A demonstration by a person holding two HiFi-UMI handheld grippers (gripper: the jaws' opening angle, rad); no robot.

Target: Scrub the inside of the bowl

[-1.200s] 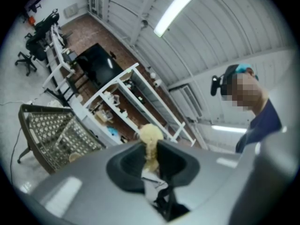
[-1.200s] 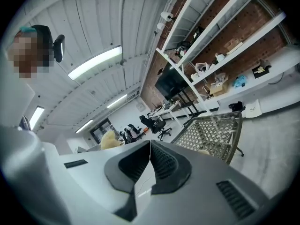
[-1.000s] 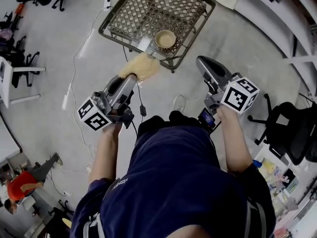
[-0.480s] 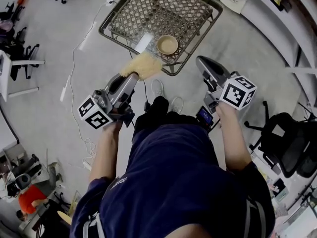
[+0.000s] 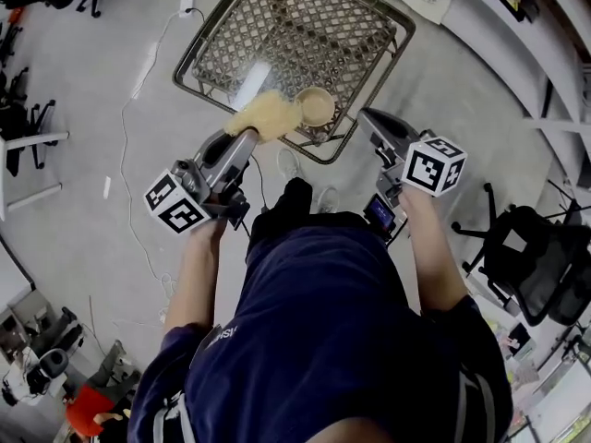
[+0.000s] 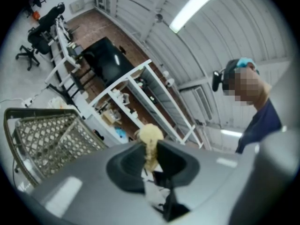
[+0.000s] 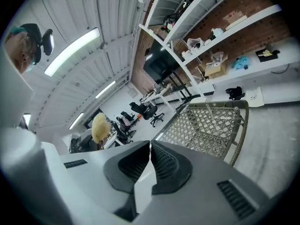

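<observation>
A small tan bowl (image 5: 316, 105) sits near the front corner of a woven lattice table (image 5: 277, 26). My left gripper (image 5: 242, 137) is shut on a pale yellow scrubber (image 5: 265, 114), held just left of the bowl and above the table's front edge. The left gripper view shows the scrubber (image 6: 149, 139) pinched between the dark pads. My right gripper (image 5: 367, 118) hovers shut and empty to the right of the bowl, off the table's corner. The right gripper view shows its pads (image 7: 165, 162) pressed together, the scrubber (image 7: 100, 127) at left and the lattice table (image 7: 211, 125) ahead.
A white strip (image 5: 251, 83) lies on the table left of the bowl. Black office chairs (image 5: 536, 257) stand at the right, cables (image 5: 138, 72) run over the grey floor at left, and white shelving (image 7: 206, 36) lines the wall.
Both grippers have come closer to the table. The scrubber now overlaps the table's front edge beside the bowl. The right gripper has shifted slightly left toward the bowl.
</observation>
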